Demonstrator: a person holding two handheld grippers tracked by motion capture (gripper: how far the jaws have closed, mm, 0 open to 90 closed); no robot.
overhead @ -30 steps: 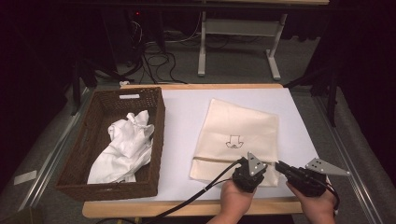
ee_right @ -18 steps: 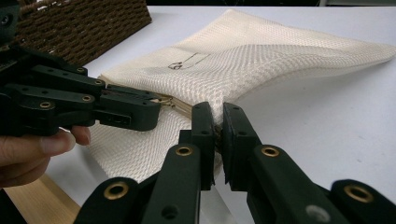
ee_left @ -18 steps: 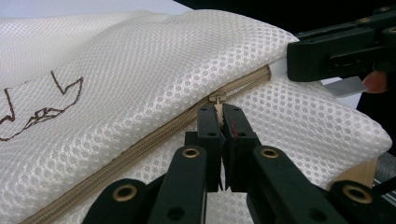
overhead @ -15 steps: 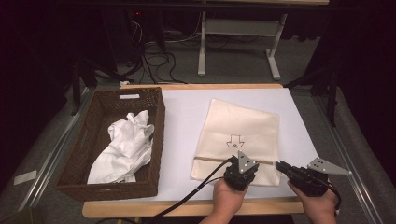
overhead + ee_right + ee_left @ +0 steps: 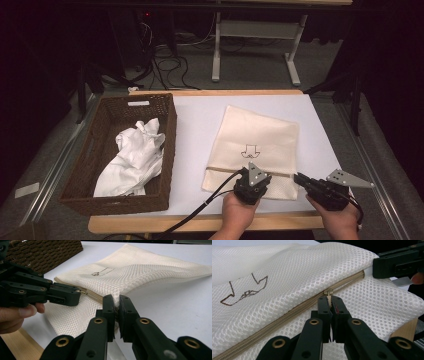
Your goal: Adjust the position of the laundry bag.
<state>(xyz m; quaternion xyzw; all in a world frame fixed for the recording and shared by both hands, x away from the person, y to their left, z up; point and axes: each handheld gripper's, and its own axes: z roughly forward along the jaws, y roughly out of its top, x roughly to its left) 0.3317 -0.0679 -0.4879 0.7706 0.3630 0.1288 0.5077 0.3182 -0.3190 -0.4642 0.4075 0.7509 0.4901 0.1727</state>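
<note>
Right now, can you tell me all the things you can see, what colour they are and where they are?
mesh bag: one, cream, flat on the table right of the basket, small drawing on it
zipper: one, tan, across the mesh bag near the person's edge
zipper pull: one, tan, pinched in the left tongs
basket: one, dark brown wicker, left side of the table
cloth: one, white, crumpled inside the basket
table: one, white top with wooden edge
cables: several, black, on the floor behind the table
left tongs: black, shut on the zipper pull
right tongs: black, shut on the bag's right edge
hands: two, at the table's near edge
</note>
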